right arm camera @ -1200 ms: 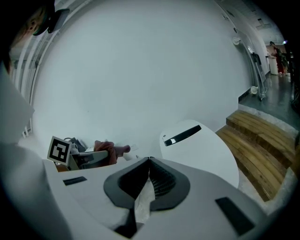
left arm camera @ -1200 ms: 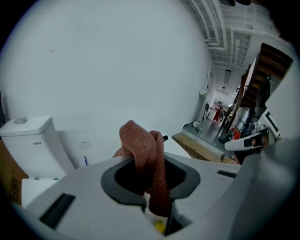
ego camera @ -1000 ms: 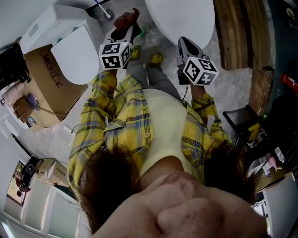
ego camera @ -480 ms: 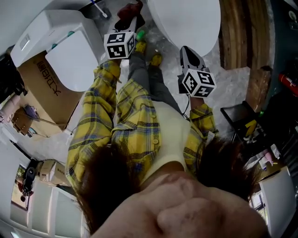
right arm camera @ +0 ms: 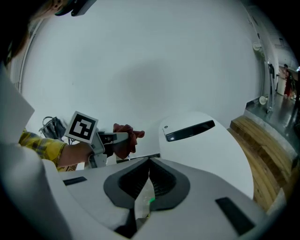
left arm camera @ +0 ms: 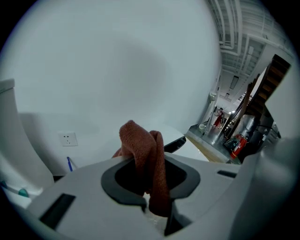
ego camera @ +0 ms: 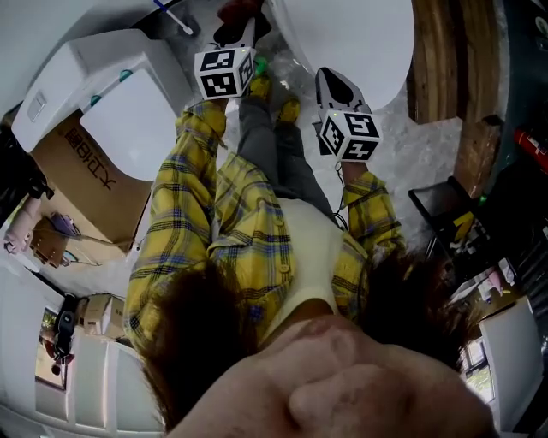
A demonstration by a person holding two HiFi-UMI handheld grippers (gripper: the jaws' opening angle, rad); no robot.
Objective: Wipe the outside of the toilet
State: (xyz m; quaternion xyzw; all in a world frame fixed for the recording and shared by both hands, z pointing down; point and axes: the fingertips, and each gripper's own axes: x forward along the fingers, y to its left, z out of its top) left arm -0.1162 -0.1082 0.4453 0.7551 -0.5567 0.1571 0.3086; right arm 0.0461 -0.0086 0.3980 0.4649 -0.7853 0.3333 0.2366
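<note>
A white toilet (ego camera: 128, 111) with tank and shut lid stands at the upper left of the head view; its edge shows in the left gripper view as the toilet (left arm camera: 9, 140). My left gripper (ego camera: 246, 34) is held out to the right of the toilet's lid, apart from it, shut on a red-brown cloth (ego camera: 238, 12). In its own view the left gripper (left arm camera: 153, 204) pinches the cloth (left arm camera: 143, 150), which stands up between the jaws. My right gripper (ego camera: 329, 79) is shut and empty; the right gripper (right arm camera: 149, 165) faces a white wall.
A second white rounded fixture (ego camera: 342, 34) with a dark slot (right arm camera: 190, 130) is just ahead of the right gripper. A cardboard box (ego camera: 77, 171) lies beside the toilet. Wooden planks (ego camera: 437, 60) run along the right. A blue-handled brush (ego camera: 171, 15) leans behind the toilet.
Both grippers have moved forward, away from the body; the left one carried the cloth farther, past the toilet lid's right edge. The head view has shifted so the toilet sits more centrally.
</note>
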